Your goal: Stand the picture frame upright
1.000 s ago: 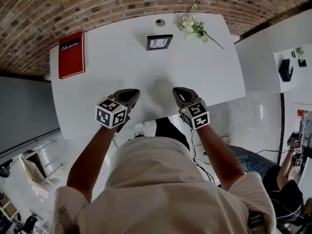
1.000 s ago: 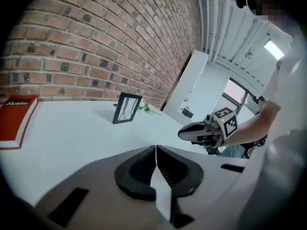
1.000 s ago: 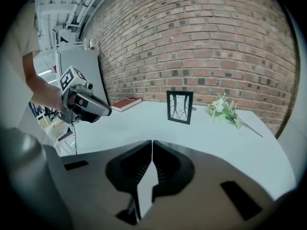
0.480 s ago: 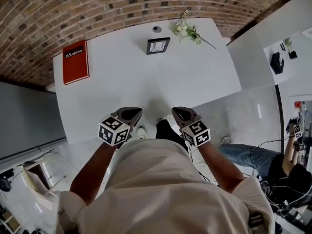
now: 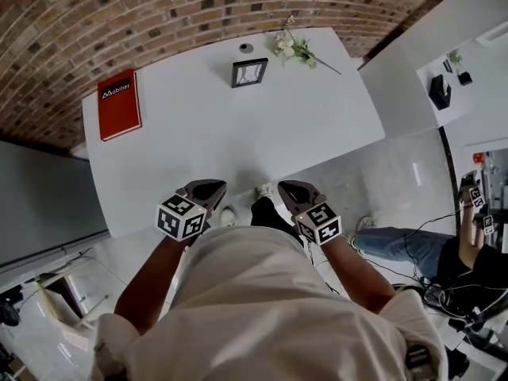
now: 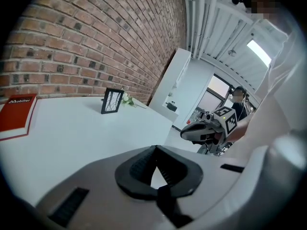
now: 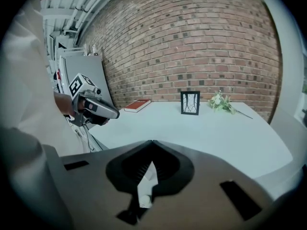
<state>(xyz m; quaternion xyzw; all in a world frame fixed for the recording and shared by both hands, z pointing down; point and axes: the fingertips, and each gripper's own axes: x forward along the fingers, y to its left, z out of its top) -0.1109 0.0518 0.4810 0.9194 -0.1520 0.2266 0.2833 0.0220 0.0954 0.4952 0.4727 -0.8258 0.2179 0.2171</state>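
The black picture frame [image 5: 249, 72] stands upright near the far edge of the white table [image 5: 238, 141], facing me; it also shows in the left gripper view [image 6: 112, 101] and the right gripper view [image 7: 190, 102]. My left gripper [image 5: 208, 189] hangs at the table's near edge, shut with nothing in it [image 6: 156, 150]. My right gripper [image 5: 290, 189] is level with it on the right, also shut and empty [image 7: 151, 142]. Both are far from the frame.
A red book [image 5: 119, 104] lies at the table's far left. White flowers [image 5: 298, 48] and a small grey round object [image 5: 246, 48] lie beside the frame by the brick wall. Another white table [image 5: 413, 62] stands to the right; a person [image 5: 468, 252] sits lower right.
Both grippers have drawn back toward my body, from over the table to its near edge. The frame has stayed upright in place.
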